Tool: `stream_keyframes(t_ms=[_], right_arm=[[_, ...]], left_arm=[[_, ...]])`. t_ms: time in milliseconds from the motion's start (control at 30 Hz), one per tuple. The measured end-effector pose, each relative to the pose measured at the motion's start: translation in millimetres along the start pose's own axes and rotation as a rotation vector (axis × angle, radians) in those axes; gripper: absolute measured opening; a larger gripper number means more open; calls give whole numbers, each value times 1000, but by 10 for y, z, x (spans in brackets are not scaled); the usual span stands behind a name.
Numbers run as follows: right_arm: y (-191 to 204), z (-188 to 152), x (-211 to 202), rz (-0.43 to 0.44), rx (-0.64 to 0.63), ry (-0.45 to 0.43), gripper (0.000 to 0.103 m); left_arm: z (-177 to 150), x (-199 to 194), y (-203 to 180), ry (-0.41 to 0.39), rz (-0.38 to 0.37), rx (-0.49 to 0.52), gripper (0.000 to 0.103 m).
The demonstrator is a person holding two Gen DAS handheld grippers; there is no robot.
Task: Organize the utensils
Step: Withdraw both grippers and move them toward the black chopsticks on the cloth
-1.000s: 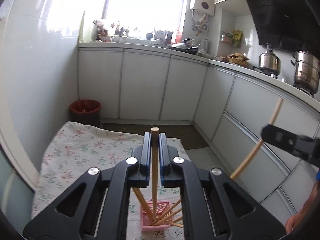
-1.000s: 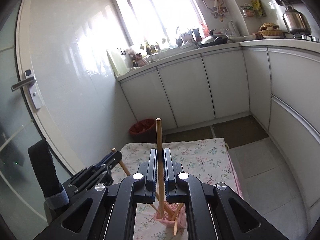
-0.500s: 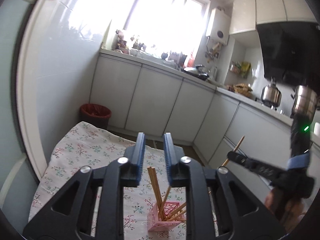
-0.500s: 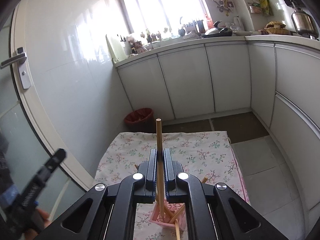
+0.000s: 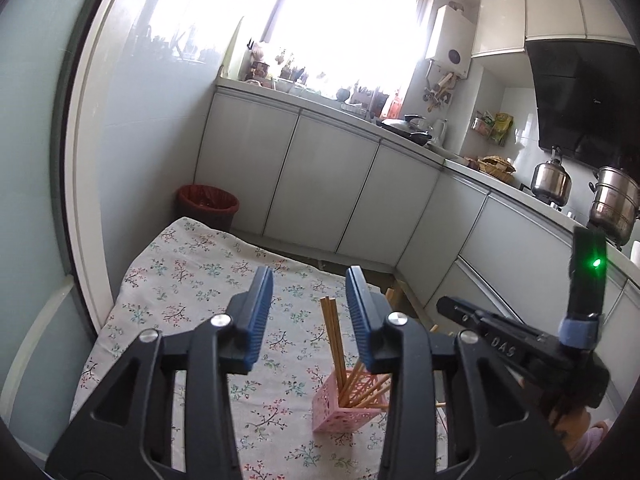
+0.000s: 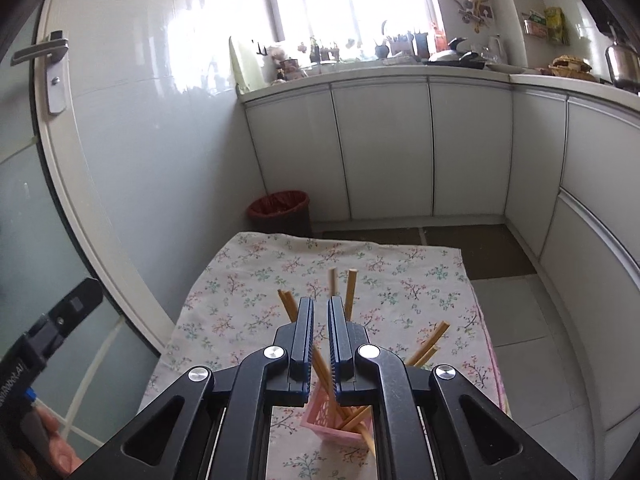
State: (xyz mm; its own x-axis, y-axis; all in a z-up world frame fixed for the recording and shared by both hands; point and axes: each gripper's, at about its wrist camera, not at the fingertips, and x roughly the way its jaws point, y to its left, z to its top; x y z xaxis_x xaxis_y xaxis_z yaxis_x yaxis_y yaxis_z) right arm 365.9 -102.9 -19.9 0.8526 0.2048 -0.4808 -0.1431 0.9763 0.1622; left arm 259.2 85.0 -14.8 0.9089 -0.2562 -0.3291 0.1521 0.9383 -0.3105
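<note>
Below both grippers, a pink perforated holder (image 5: 347, 404) stands on the floral tablecloth (image 5: 192, 276), with wooden chopsticks (image 5: 333, 340) leaning in it at different angles — some upright, some splayed to the side. The left gripper (image 5: 309, 312) hangs above it with its blue-padded fingers (image 5: 258, 312) spread wide and nothing between them. The right gripper (image 6: 320, 336) sits over the same holder, its fingers (image 6: 304, 336) parted by only a narrow gap — no chopstick is clamped. A red bin (image 6: 280, 210) stands by the white cabinets (image 6: 380, 152).
</note>
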Motion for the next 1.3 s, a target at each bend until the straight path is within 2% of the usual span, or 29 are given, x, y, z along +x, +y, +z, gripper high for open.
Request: stream_keyframes(t_ms=[67, 233, 333, 600, 733, 800, 867, 1000, 1100, 1233, 1300], right_arm=[[21, 13, -127, -4, -2, -11, 12], [27, -49, -420, -9, 15, -21, 27], [8, -139, -637, -6, 43, -44, 55], [3, -429, -1246, -52, 46, -124, 87], [21, -649, -1505, -133, -4, -177, 94], [-33, -787, -1602, -164, -9, -180, 94], [-152, -977, -1693, -174, 16, -163, 94], [-461, -1383, -1816, -178, 116, -100, 95], [-777, -1782, -1827, -175, 239, -17, 95], [-1060, -2214, -1715, -177, 343, 127, 95], [-1174, -2386, -1697, -173, 391, 172, 95]], left_arm=[[1, -34, -14, 2, 0, 5, 39], [-20, -171, -78, 11, -3, 14, 56], [-66, -265, -148, 25, 10, 38, 72], [-231, -458, -277, 81, 24, 64, 81], [-353, -568, -320, 117, 10, 72, 85], [-453, -600, -355, 143, 14, 92, 94], [-564, -615, -392, 177, 17, 110, 98], [-822, -516, -481, 313, 0, 173, 100], [-1073, -347, -587, 465, -20, 241, 100], [-1440, -120, -794, 660, -69, 330, 100], [-1619, 11, -904, 754, -89, 390, 100]])
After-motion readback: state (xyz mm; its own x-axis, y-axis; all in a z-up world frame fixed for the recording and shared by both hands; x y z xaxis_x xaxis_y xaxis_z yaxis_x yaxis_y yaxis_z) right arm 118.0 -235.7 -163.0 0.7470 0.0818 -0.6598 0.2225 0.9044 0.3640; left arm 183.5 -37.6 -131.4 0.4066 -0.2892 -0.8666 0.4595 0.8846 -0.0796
